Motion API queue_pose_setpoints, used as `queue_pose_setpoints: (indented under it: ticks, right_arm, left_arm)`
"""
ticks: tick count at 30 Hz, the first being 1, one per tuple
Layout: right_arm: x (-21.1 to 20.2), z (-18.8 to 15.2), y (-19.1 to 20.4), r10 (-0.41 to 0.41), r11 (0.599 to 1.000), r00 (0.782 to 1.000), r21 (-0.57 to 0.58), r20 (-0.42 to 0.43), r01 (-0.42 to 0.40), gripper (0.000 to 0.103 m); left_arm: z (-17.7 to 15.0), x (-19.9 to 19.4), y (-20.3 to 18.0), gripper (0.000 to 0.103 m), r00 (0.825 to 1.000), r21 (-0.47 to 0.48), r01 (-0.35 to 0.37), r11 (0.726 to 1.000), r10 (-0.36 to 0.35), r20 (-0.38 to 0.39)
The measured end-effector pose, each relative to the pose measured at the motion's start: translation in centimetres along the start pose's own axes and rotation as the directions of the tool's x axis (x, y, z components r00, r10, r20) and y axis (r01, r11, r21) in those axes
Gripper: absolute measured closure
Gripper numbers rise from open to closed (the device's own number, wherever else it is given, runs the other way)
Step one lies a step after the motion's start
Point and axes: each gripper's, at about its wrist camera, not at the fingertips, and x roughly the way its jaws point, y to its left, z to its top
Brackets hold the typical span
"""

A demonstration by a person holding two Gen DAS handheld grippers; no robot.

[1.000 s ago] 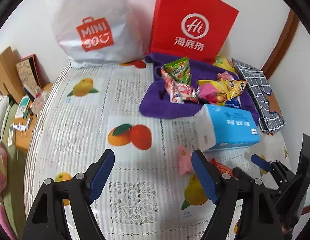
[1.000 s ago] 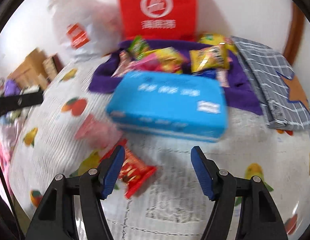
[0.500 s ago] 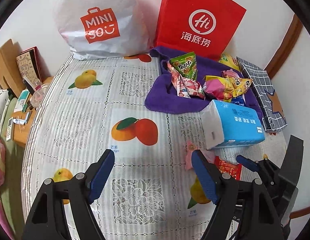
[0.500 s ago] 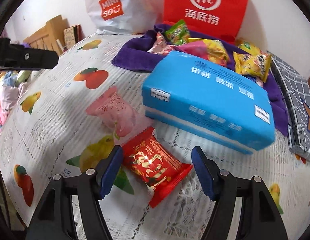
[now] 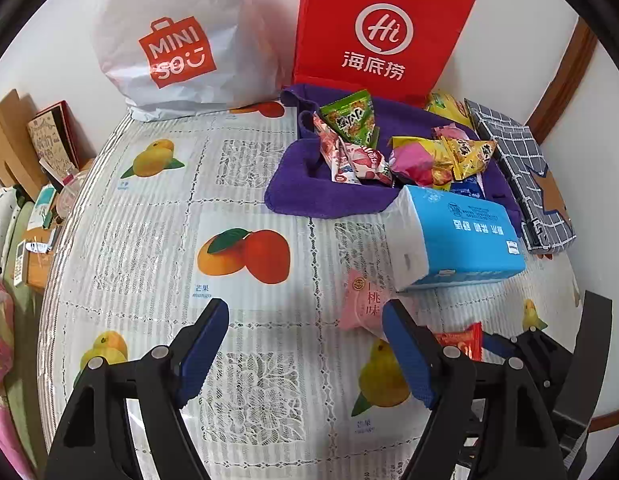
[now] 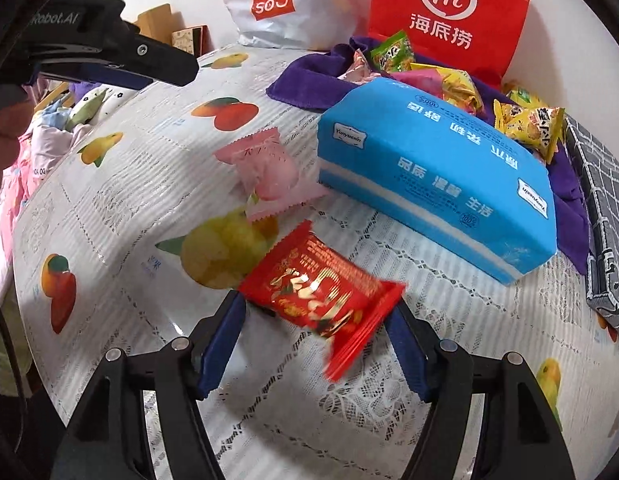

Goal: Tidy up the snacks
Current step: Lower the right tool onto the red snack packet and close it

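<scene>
The right gripper (image 6: 315, 336) has come down over the red packet (image 6: 321, 300), which now lies flat on the tablecloth (image 5: 149, 240) between its jaws. The jaws stand apart and have not yet pressed on the wrapper; a second ago the packet sat off to their left. A pink packet (image 6: 265, 172) lies just beyond, beside the blue tissue pack (image 6: 437, 176). More snacks (image 5: 389, 152) are heaped on the purple cloth (image 5: 309, 196) behind. The left gripper (image 5: 305, 344) hovers open and empty over bare tablecloth. A grasp of the red packet looks imminent.

White wall (image 5: 61, 40), brown wooden trim (image 5: 565, 76)
</scene>
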Motion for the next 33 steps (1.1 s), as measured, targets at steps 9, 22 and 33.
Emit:
queue_pose_setpoints:
  ticks: [9, 22, 33]
  right_arm:
    - [0.3, 0.4, -1.0, -0.014, 0.999, 0.999, 0.05, 0.03, 0.012, 0.065]
    - [-0.1, 1.4, -3.0, 0.026, 0.984, 0.999, 0.176, 0.042, -0.033, 0.029]
    - [2.6, 2.8, -0.9, -0.095, 0.976, 0.995, 0.199, 0.007, 0.092, 0.032]
  left_arm:
    - [-0.6, 0.2, 0.0, 0.025, 1.0, 0.002, -0.018, 1.0, 0.018, -0.01]
    - [-0.5, 1.3, 0.3, 0.025, 1.0, -0.011, 0.005, 1.0, -0.005, -0.021]
    - [-0.6, 2.5, 1.9, 0.026, 0.999, -0.048, 0.02, 0.999, -0.022, -0.036]
